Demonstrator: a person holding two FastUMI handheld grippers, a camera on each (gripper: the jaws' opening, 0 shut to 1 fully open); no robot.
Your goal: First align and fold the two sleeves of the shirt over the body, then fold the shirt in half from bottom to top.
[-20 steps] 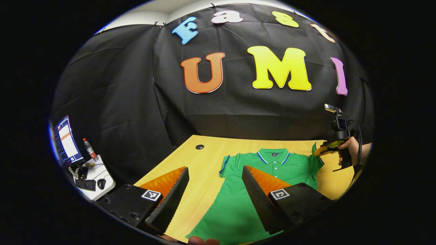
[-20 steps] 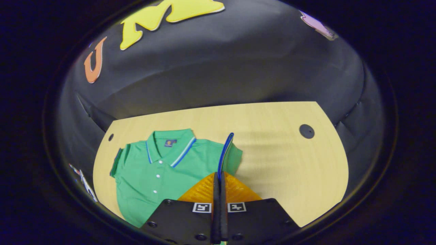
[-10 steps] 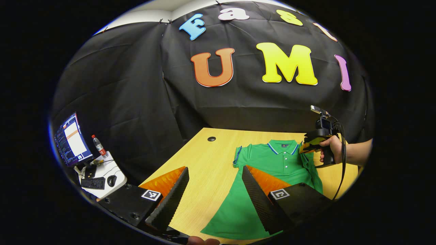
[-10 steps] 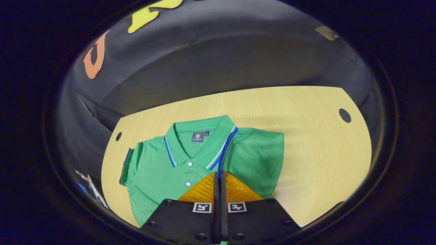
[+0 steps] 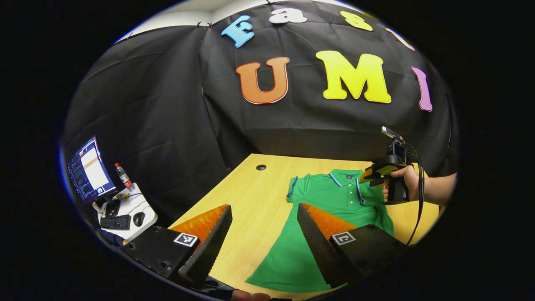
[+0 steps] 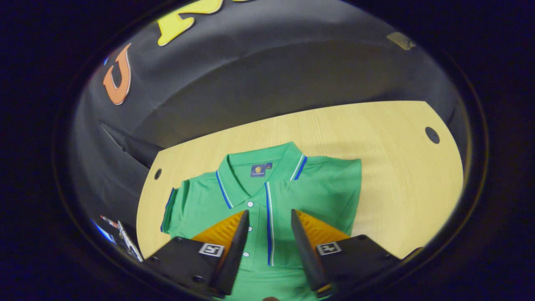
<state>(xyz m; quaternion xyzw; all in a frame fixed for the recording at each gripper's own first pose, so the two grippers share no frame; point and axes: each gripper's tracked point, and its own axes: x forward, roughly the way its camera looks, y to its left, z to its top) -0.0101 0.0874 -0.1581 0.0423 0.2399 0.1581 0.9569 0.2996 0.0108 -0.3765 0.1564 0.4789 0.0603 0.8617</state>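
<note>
We see the shirt (image 6: 317,196) as soft matt knit cloth, its collar (image 6: 261,173) ribbed with striped trim. The bench (image 6: 401,167) looks like pale wood-grain laminate, smooth with a faint sheen. The left gripper (image 5: 261,240) has fingers (image 5: 207,251) with a ridged, matt surface (rubbery, by the look), and its body looks like hard matt plastic.

No wording can be read. The shirt (image 6: 267,200) carries a small dark neck label (image 6: 258,170) inside its collar, too small to make out. Square black-and-white markers (image 5: 185,239) sit on the tongs' bodies, bearing patterns, not letters.
</note>
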